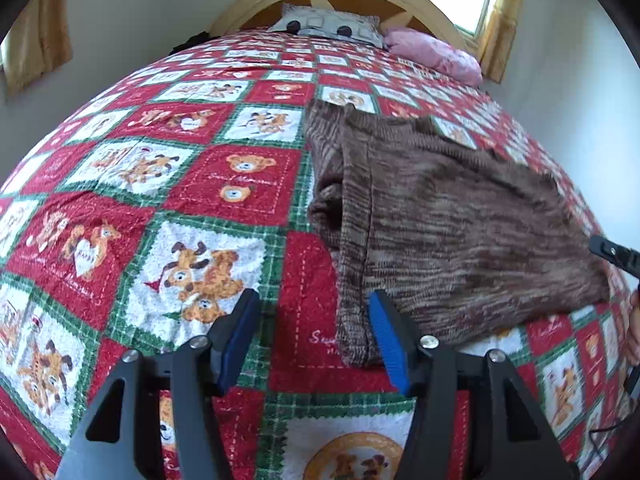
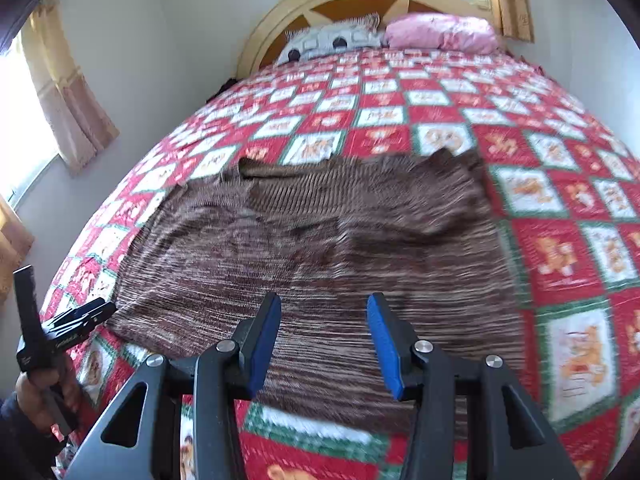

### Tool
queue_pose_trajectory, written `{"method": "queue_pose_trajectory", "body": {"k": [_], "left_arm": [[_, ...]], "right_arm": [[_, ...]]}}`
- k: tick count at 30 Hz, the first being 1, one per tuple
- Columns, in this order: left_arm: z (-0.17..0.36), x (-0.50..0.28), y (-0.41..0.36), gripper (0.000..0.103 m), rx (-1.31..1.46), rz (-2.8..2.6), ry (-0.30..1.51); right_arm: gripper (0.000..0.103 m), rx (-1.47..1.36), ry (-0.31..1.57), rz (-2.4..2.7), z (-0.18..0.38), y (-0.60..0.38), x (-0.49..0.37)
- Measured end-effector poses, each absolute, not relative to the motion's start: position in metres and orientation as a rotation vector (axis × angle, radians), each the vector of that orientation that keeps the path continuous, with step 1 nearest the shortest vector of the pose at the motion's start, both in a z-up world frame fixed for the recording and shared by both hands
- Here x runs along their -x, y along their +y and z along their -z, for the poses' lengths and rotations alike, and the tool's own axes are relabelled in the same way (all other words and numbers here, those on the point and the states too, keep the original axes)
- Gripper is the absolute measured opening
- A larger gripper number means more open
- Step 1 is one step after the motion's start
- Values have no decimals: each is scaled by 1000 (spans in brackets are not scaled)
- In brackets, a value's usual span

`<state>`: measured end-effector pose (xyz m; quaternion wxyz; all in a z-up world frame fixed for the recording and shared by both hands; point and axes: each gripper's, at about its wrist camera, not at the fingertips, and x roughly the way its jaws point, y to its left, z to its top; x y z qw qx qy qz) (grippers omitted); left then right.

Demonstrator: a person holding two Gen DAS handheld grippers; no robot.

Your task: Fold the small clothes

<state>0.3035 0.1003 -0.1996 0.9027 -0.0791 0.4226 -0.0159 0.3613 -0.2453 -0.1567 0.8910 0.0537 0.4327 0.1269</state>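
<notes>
A brown marled knit sweater [image 1: 460,216] lies flat on the bed, one side folded over along its left edge. My left gripper [image 1: 314,304] is open low over the quilt, and the sweater's near left corner lies loose between its blue pads, beside the right one. My right gripper [image 2: 324,304] is open just above the sweater [image 2: 320,240], near its front hem, with nothing pinched. In the right wrist view the left gripper [image 2: 100,309], held in a hand, sits at the sweater's left corner. A black finger [image 1: 612,254] of the right gripper shows at the sweater's right edge.
The bed is covered by a red, green and white teddy-bear quilt [image 1: 224,184]. A grey pillow [image 2: 332,40] and a pink pillow [image 2: 440,32] lean on the arched wooden headboard [image 2: 272,20]. White walls and curtained windows surround the bed.
</notes>
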Motion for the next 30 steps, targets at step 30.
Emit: {"method": "queue_pose_trajectory", "body": {"k": [30], "left_arm": [[203, -286, 93, 92, 131, 100, 866]], "right_arm": [[54, 115, 878, -144, 167, -208, -303]]}}
